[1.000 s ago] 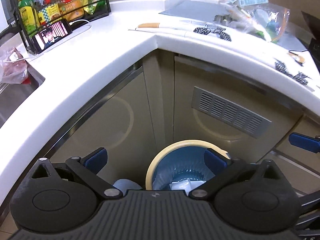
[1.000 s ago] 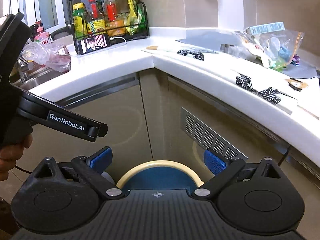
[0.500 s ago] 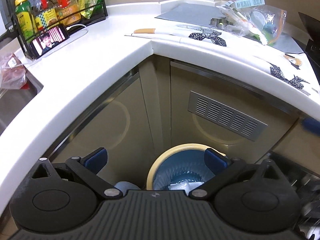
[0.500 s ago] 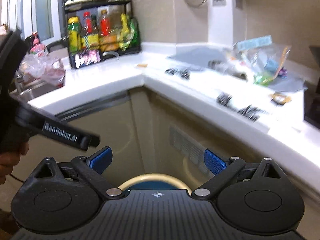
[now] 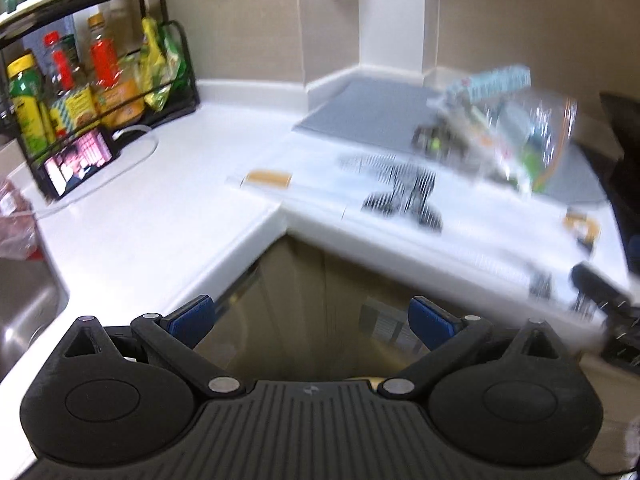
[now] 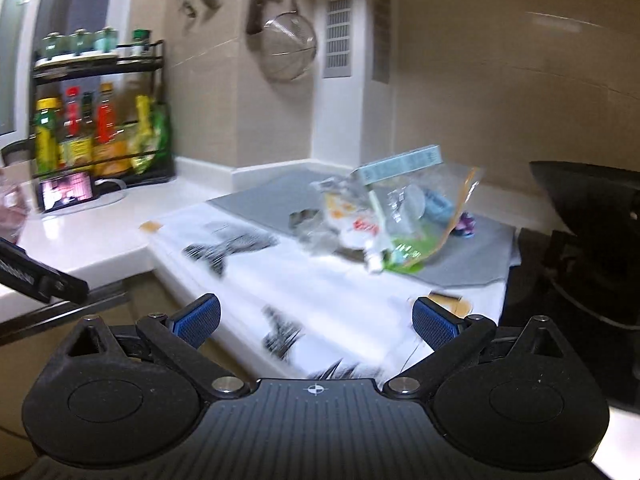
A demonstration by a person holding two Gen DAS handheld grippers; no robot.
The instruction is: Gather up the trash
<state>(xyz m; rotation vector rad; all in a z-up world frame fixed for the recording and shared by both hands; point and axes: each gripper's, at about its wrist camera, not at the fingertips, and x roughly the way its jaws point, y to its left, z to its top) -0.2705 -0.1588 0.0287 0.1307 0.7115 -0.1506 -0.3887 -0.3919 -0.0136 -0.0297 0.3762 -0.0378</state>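
The left tongs (image 5: 310, 316) stand wide, blue pads apart with nothing between them, in front of the inner corner of the white L-shaped bench (image 5: 168, 208). The right tongs (image 6: 316, 318) are likewise wide and empty, held over the near edge of the white cloth with black patterns (image 6: 320, 288) that covers the bench ahead. The clear plastic bag of mixed wrappers and packaging (image 6: 400, 224) (the trash in question) lies on the bench ahead of the right tongs and slightly to their right, resting partly on the flat grey mat (image 6: 460, 256); in the left wrist view the same bag (image 5: 512, 136) sits far ahead and to the right of the left tongs, heavily blurred. A black wire rack of sauce bottles (image 6: 96, 128) stands far ahead to the left of both tongs, with a lit phone (image 5: 78, 162) propped at its foot. A metal strainer (image 6: 288, 46) hangs on the tiled wall above the bench.
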